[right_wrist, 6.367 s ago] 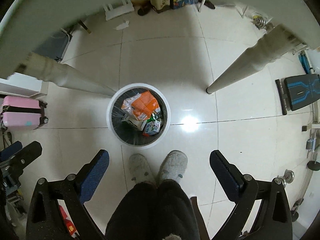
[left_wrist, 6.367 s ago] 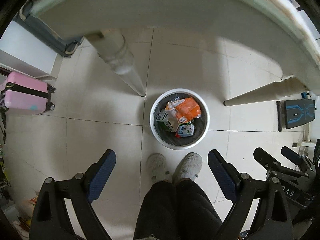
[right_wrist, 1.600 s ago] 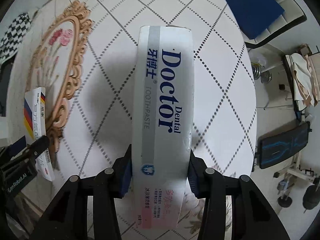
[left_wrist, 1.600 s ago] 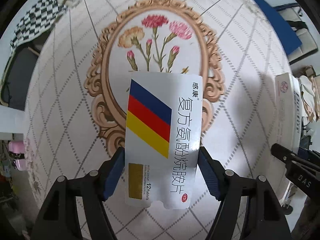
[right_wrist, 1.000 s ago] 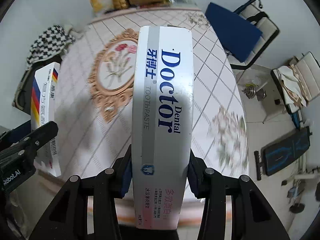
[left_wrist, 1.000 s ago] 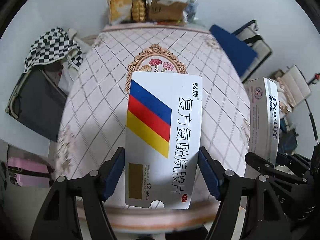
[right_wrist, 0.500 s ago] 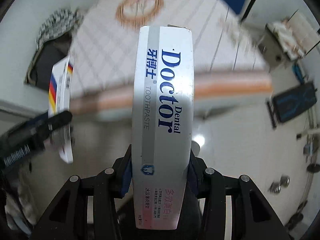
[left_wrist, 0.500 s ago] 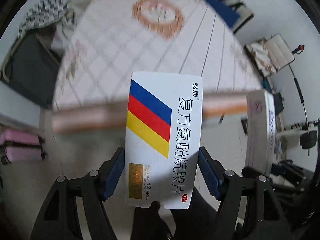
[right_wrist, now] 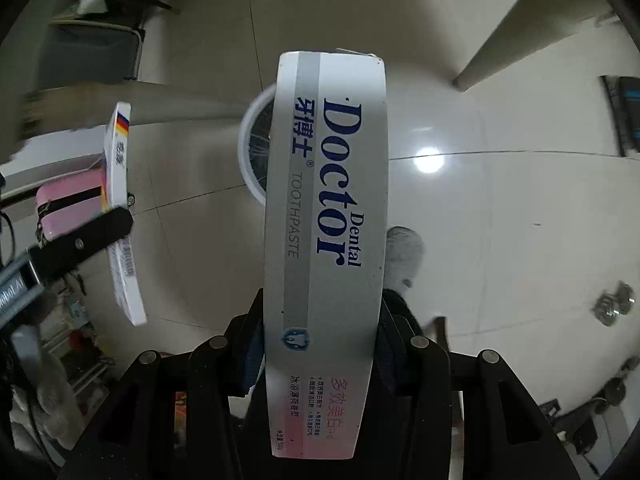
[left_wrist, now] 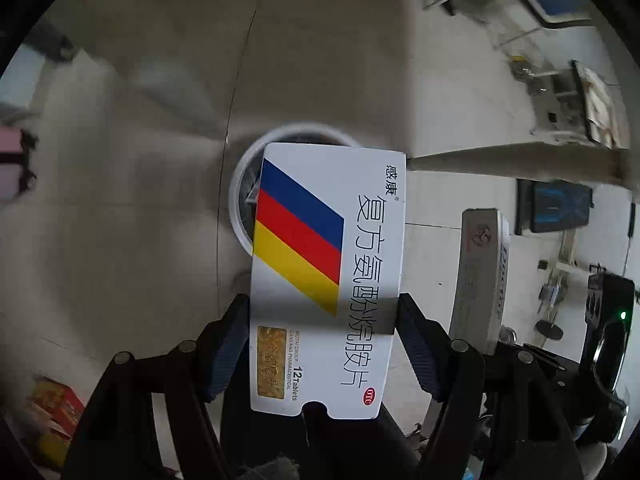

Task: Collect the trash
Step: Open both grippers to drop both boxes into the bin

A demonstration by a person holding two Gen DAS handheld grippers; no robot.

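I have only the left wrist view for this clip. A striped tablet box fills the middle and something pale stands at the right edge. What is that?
Observer: A toothpaste box, printed "Doctor Dental", clamped in the right hand-held gripper.
Operator: Is the bin under that one too?
Observer: Yes, the white rim of the bin curves out from behind the toothpaste box's left side.
Operator: Anything of the person?
Observer: One pale slipper on the tiles, right of the toothpaste box.
Operator: And my own box, seen from there?
Observer: The tablet box shows edge-on at the left, a barcode on its side, in the left hand-held gripper.
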